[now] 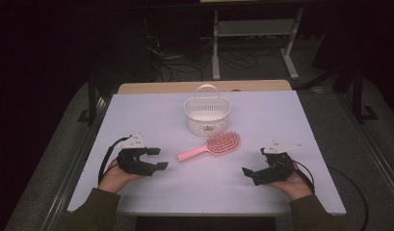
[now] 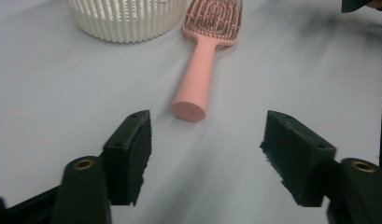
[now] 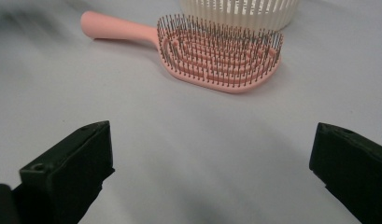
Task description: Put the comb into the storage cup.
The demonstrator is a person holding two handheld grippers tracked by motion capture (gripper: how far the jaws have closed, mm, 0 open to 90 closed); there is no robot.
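Note:
A pink hairbrush (image 1: 211, 147) lies bristles up in the middle of the white table (image 1: 281, 120), its handle pointing toward my left gripper (image 1: 158, 158). That gripper rests on the table to the left, open and holding nothing. In the left gripper view the hairbrush (image 2: 200, 74) handle end lies a little beyond the left gripper (image 2: 207, 154), apart from it. My right gripper (image 1: 256, 161) sits to the right, open wide and holding nothing. The right gripper view shows the hairbrush (image 3: 216, 51) head well ahead of the right gripper (image 3: 212, 172).
A white slatted basket (image 1: 204, 127) with a handle stands just behind the brush head; its wall (image 2: 128, 18) shows at the top of the left gripper view and the basket (image 3: 240, 11) at the top of the right gripper view. Dark floor, cables and a rack lie beyond the table.

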